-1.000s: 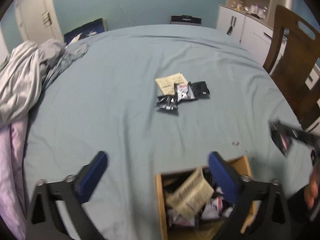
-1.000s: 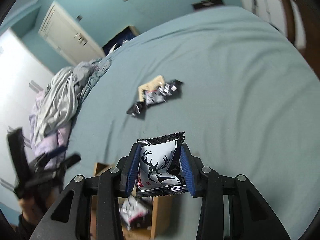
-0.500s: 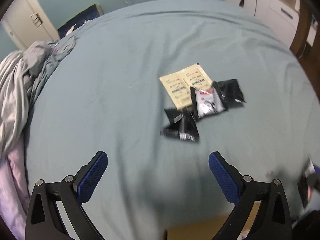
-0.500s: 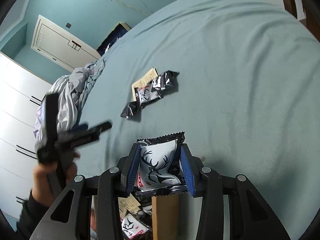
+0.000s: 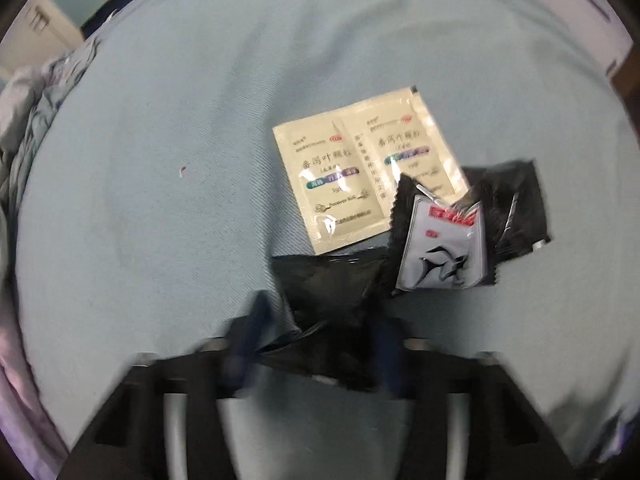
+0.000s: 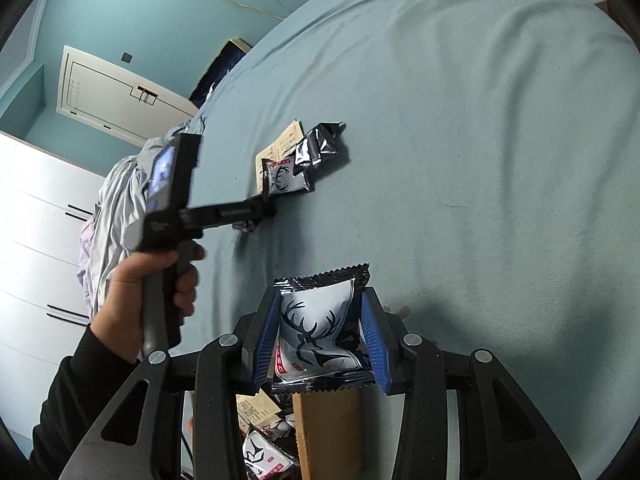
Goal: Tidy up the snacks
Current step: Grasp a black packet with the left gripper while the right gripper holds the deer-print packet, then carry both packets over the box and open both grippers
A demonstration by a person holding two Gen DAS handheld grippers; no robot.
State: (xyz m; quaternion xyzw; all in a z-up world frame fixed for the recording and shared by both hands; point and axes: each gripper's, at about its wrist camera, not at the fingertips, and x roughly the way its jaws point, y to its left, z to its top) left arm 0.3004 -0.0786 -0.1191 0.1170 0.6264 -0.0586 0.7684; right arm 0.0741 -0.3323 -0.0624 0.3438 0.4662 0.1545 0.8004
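The left claw (image 5: 320, 344) points steeply down at the bed (image 5: 160, 200), its jaws closing around a black snack packet (image 5: 332, 292); blur hides whether the pads press it yet. That packet is the nearest of a small cluster toward the middle of the bed, with a beige twin sachet (image 5: 360, 168) just beyond it, a silver deer packet (image 5: 444, 248) overlapping the sachet's right corner, and another black packet (image 5: 512, 212) at the far right. Wide bare sheet surrounds the cluster on every side.

The right claw (image 6: 320, 336) is clamped on a silver deer-print packet (image 6: 316, 332), held above the near edge of the bed over a wooden box (image 6: 326, 432) of snacks, mostly hidden behind the claw. A hand (image 6: 140, 292) in a dark sleeve grips the left tool.

Crumpled grey bedding (image 6: 120, 200) lies along the left edge; teal walls and white cabinets (image 6: 32, 240) stand behind.
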